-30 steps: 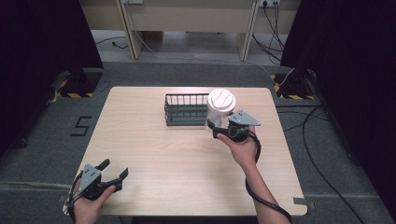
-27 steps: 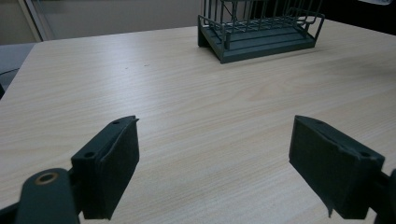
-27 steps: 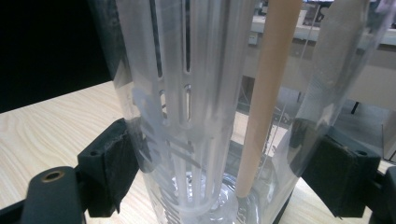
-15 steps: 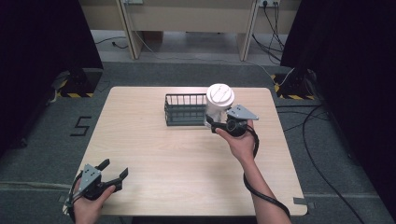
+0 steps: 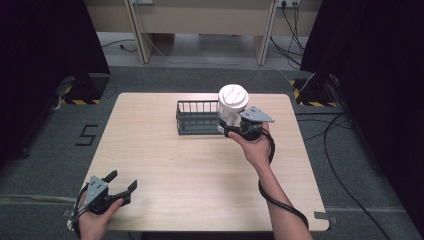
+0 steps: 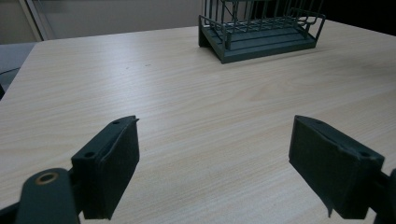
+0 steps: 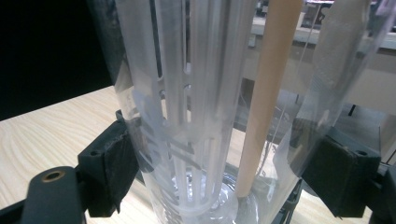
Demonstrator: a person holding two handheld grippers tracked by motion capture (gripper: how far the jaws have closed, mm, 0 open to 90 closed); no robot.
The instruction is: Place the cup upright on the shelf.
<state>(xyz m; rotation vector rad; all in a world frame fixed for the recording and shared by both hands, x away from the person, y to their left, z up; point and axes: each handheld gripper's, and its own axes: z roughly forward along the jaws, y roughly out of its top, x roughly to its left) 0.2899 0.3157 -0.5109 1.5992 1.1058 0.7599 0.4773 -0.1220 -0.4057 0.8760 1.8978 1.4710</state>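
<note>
My right gripper [image 5: 228, 128] is shut on a clear plastic container [image 5: 232, 109] with a white lid, held upright over the back right of the table, against the right end of a dark wire basket [image 5: 196, 118]. In the right gripper view the black pads [image 7: 111, 164] press both sides of the see-through container [image 7: 205, 107], which has a white slotted insert inside. My left gripper [image 5: 122, 181] rests at the table's front left corner, open, nothing between its jaws [image 6: 215, 163]. The basket [image 6: 261, 29] stands far ahead of it.
The light wooden table [image 5: 175, 165] has bare board between the two hands. Dark floor with cables surrounds it, and yellow-black striped feet stand at the back left and back right. A pale desk frame stands behind the table.
My right hand has carried the container a little farther back, toward the basket's right end. The left gripper has stayed where it was, still open.
</note>
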